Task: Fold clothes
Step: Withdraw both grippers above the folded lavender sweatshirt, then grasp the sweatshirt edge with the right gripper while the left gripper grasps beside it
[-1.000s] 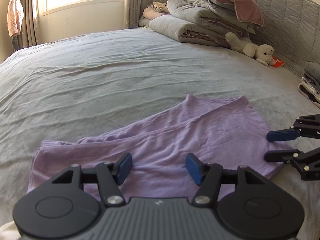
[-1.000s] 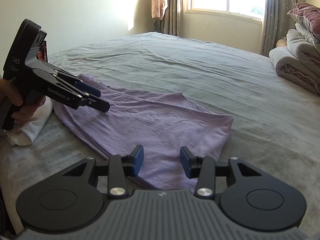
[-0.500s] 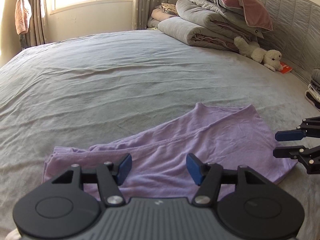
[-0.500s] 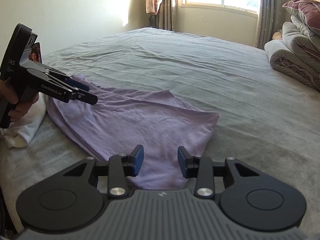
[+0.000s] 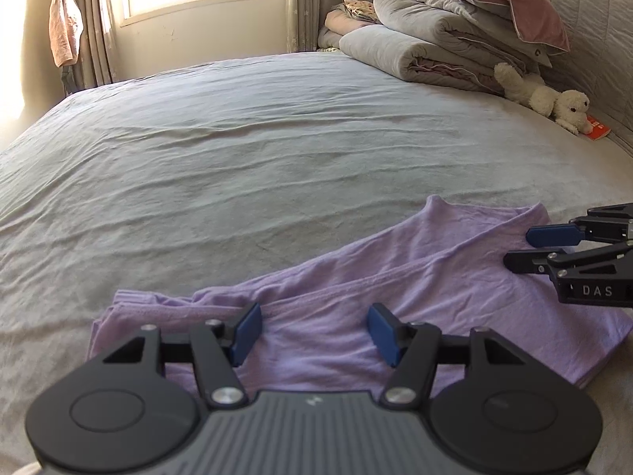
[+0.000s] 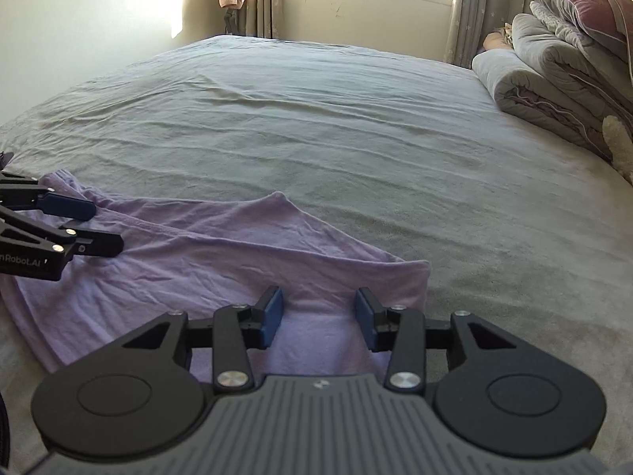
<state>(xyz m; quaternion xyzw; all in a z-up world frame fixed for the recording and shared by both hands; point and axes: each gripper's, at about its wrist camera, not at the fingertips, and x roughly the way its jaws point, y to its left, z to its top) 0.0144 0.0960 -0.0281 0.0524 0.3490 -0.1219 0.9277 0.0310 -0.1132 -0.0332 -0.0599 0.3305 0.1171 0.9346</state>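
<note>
The purple garment (image 5: 395, 308) is lying flat on the grey bed (image 5: 277, 150), already doubled over lengthwise, near the front edge. It's looking like thin, soft jersey knit, so I'm guessing it's light, floppy and going to sag and bunch the moment it's lifted. Best bet is pinching both layers at the end edges or corners, not the middle. The left gripper (image 5: 312, 334) is hovering over one end with its blue pads well apart, holding nothing. The right gripper (image 6: 318, 318) is sitting over the other end, jaws partly apart and opening, nothing pinched between them. The bedspread is looking matte and slightly wrinkled, so the fabric probably isn't sliding much.
</note>
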